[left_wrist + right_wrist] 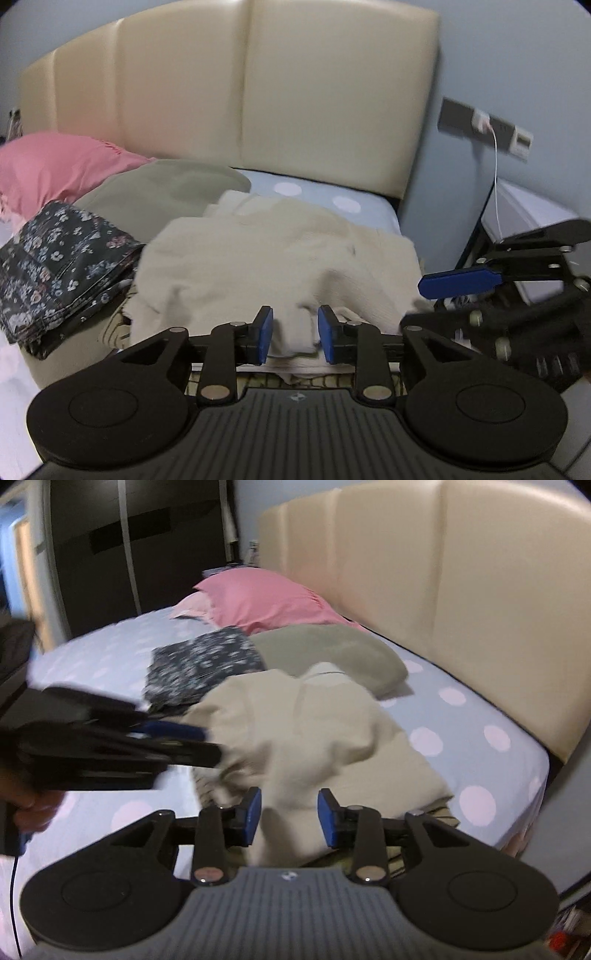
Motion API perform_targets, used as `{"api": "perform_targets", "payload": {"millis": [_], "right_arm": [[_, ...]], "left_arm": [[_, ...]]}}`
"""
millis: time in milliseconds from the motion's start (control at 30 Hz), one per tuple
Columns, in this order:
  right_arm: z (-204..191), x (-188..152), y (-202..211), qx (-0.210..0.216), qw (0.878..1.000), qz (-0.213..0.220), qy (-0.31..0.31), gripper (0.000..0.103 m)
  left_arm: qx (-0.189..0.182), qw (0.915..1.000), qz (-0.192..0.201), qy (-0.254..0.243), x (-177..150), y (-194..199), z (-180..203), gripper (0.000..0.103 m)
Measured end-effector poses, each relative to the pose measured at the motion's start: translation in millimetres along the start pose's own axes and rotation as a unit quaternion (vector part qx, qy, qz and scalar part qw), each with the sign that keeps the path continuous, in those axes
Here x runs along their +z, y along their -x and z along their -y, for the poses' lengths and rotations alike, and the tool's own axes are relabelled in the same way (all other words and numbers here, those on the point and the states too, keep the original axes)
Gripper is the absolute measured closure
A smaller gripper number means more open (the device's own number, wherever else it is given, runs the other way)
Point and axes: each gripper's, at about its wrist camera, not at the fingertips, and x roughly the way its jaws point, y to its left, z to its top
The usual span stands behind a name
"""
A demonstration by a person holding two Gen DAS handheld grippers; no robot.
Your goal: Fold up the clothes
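— Two hand-held grippers are over the bed [480, 716], both with blue pads. How does the left hand-held gripper [291, 334] stand?

— Its jaws are apart, with cream cloth showing in the gap. The pads do not press on it, so it grips nothing.

— And the right hand-held gripper [286, 818]?

— Spread as well, with a fold of the same cream garment [273, 258] between the pads but not pinched. The picture is blurred there, so whether a pad touches the cloth I cannot tell.

— Where does the cream garment lie?

— Crumpled at the near edge of the bed, on the pale blue sheet with white dots. Under its front edge some striped cloth [114, 328] peeks out.

— What else is on the bed?

— Just beside it, to the left in the left wrist view, a folded dark flowered garment [59, 273]. Behind that lies an olive-grey pillow [162, 192], and further back a pink pillow [55, 166], both near the cream padded headboard [240, 92].

— Anything off the bed?

— On the wall a charger [481, 122] with a white cable hanging down. In the right wrist view a hand [29, 805] holds the left gripper's handle.
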Motion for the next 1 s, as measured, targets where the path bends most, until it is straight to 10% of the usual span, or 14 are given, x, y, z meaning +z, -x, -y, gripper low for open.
{"api": "perform_targets", "payload": {"millis": [133,233,600,1000], "right_arm": [[-22.5,-7.0,-8.8,-0.031,0.998,-0.007,0.051,0.063],[-23.4,-12.4,-18.0,-0.048,0.997,-0.021,0.060,0.095],[5.7,-42.4,-30.8,-0.033,0.996,-0.086,0.006,0.098],[5.8,-31.9,30.1,-0.062,0.997,-0.025,-0.044,0.056]], "left_arm": [[-0.002,0.9998,-0.018,0.002,-2.1,-15.7,3.8,0.079],[0.004,0.9999,-0.015,-0.004,-3.7,-12.8,4.3,0.093],[-0.008,0.9977,-0.061,-0.031,-18.3,-16.2,1.2,0.096],[0.028,0.9994,-0.018,0.010,-8.8,46.3,-15.9,0.082]]}}
